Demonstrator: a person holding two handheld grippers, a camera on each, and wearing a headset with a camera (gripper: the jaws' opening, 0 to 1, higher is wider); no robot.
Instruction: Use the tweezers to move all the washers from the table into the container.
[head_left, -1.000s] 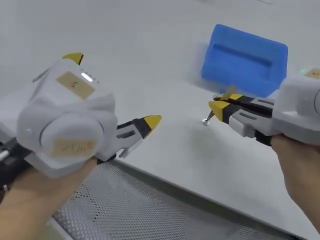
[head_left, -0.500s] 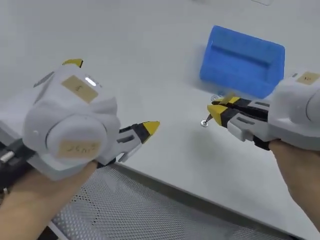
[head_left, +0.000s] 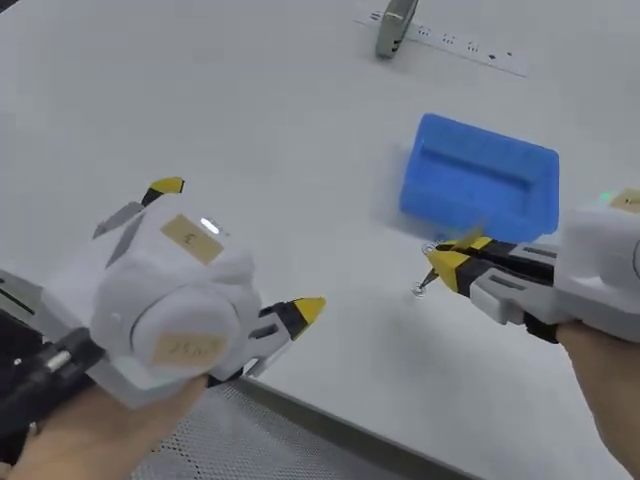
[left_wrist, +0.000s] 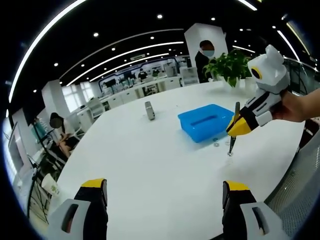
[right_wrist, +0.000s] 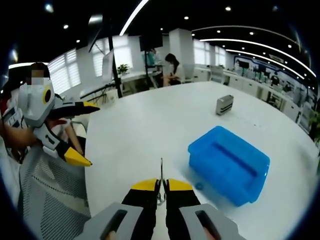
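Fingers (right_wrist: 145, 186) of the right gripper (right_wrist: 161, 187) pinch tweezers (right_wrist: 161, 171) beside the seemingly empty blue container (right_wrist: 220, 182); left gripper (left_wrist: 165, 186) fingers spread wide.

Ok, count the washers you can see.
2. One washer at the tweezers tip, another washer beside the container. More may hide behind the right hand-held gripper.

My right tool (head_left: 447, 262) is matt white plastic with yellow tips, like my left tool (head_left: 237, 247). The slim grey tweezers (head_left: 421, 287) pinched between its tips look like bare metal. Ahead of it, the blue rectangular plastic container (head_left: 480, 190) is smooth with a soft sheen. The white table (head_left: 250, 130) beneath is smooth and faintly reflective.
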